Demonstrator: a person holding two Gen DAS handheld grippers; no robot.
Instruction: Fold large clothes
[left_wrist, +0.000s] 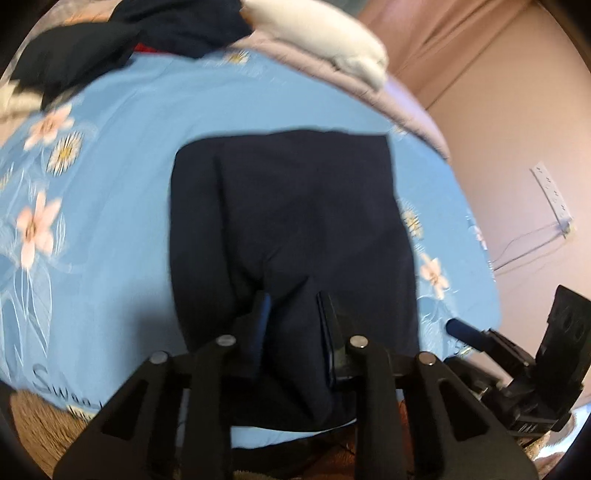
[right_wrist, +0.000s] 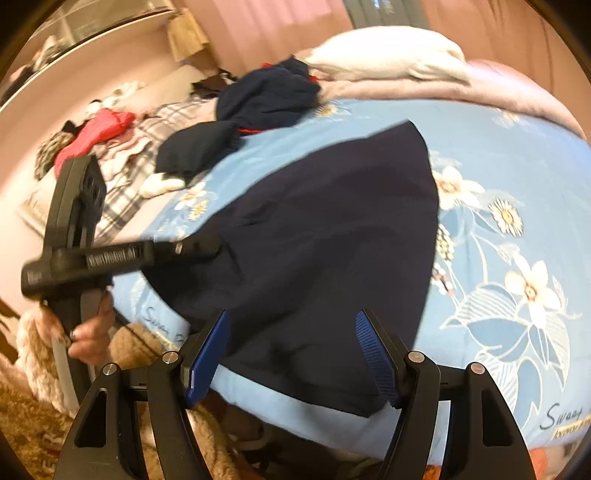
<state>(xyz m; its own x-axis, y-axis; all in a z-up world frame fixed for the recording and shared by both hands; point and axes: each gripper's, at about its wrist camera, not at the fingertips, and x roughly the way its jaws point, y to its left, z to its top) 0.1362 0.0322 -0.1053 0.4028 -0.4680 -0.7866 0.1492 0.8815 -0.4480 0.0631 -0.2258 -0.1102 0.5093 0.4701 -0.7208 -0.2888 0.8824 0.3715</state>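
- Navy garment (left_wrist: 291, 221), folded into a smooth flat panel, lies on the blue flowered bed sheet (left_wrist: 122, 206) at the bed's near edge.
- Left tool (left_wrist: 295, 310) pinches the garment's near hem.
- Right tool (right_wrist: 291, 354) hovers over it, spread, holding nothing.
- Dark clothes pile (right_wrist: 266, 96) sits farther back.

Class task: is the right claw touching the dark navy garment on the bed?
Apart. The right wrist view shows the right claw wide open, blue pads either side of the dark navy garment, not pressing it.
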